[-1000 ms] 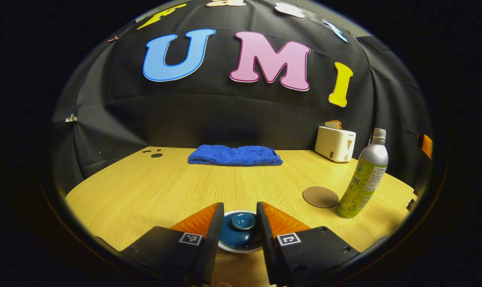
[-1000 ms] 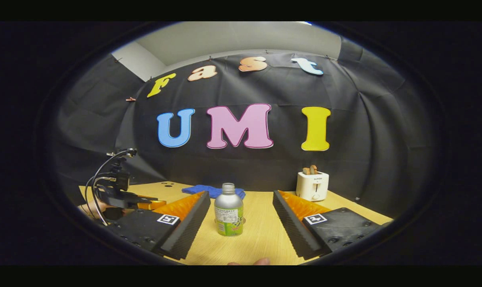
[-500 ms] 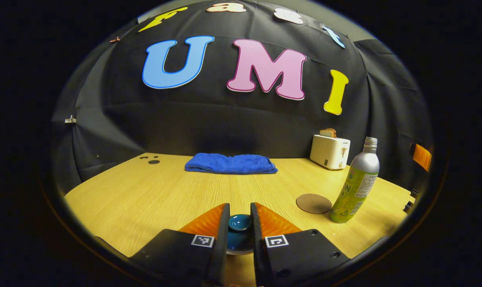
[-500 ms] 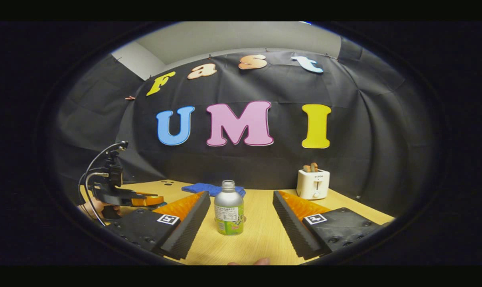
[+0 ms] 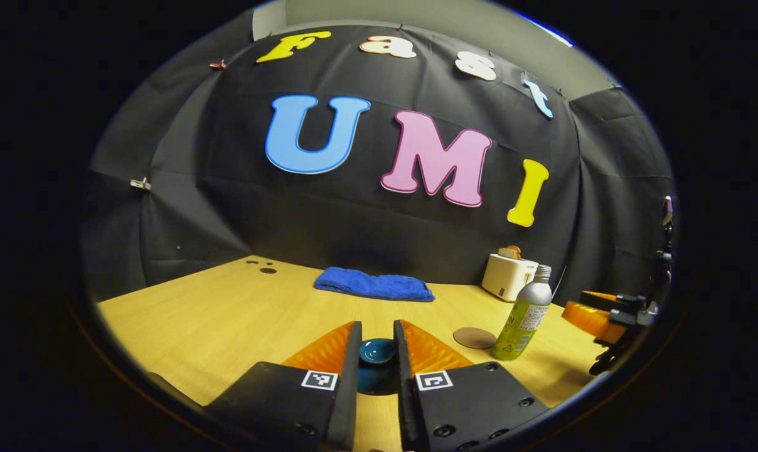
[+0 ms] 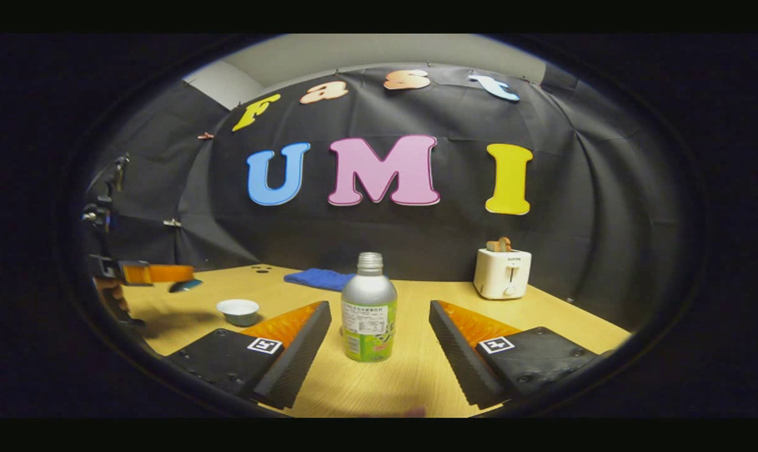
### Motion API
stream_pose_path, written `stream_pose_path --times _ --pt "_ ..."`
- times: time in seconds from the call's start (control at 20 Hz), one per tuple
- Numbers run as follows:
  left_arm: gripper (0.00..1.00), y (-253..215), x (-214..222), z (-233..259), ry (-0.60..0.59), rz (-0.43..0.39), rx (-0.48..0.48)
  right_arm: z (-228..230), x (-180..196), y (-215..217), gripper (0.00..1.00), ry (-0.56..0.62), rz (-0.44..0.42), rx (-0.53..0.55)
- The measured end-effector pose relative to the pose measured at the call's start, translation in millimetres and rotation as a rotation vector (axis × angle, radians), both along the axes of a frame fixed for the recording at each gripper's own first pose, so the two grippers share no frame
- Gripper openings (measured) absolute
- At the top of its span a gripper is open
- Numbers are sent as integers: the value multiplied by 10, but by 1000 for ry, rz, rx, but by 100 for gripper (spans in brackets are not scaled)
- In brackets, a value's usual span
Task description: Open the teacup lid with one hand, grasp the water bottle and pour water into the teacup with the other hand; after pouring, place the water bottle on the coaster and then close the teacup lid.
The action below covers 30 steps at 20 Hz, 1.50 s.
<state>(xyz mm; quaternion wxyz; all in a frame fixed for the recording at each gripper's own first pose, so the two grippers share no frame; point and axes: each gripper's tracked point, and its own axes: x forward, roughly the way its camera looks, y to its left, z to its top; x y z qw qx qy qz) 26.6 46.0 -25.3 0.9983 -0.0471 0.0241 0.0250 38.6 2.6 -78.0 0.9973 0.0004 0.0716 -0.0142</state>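
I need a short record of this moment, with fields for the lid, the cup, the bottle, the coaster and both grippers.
lid: teacup lid held off the cup in the left gripper
cup: teacup uncovered on the table
bottle: water bottle upright on the table, no cap, not gripped
coaster: coaster bare, beside the bottle
right gripper: right gripper open, a finger on each side of the bottle

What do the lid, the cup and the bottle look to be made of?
The lid, pinched in the left gripper, looks like glazed ceramic: glossy blue with highlights. The cup looks like ceramic too, smooth and white. The bottle seems to be metal: matte silver shoulder and threaded neck, with a printed green wrap below.
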Motion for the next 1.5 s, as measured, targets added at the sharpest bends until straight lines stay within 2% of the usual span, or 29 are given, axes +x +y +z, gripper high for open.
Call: stream_pose_path --times 0.35,0.7,0.75,0.85,0.9,0.95,1.0,1.1,1.35,1.5 --pt "31 351 -199 53 -16 37 -100 -399 438 165 97 113 13 -35" --pt "31 459 -281 162 -37 54 -87 -468 554 193 95 129 -3 -28" --pt "31 446 -281 161 -38 51 -86 -487 562 178 94 131 -8 -34" --pt "31 404 -278 154 -34 38 -97 -463 555 203 83 127 13 -18" --pt "34 389 -276 144 -30 32 -102 -447 548 243 83 123 27 -12" --pt "31 388 -275 138 -27 29 -106 -412 549 275 81 113 35 -25" --pt "31 396 -280 154 -29 29 -110 -387 550 280 81 106 34 -68" --pt "31 416 -286 168 -31 29 -118 -299 562 285 81 86 37 -220" --pt "31 402 -275 134 -27 20 -143 -96 685 439 80 28 60 -724" --pt "31 461 -268 127 -28 32 -132 -90 750 702 79 8 104 -904"
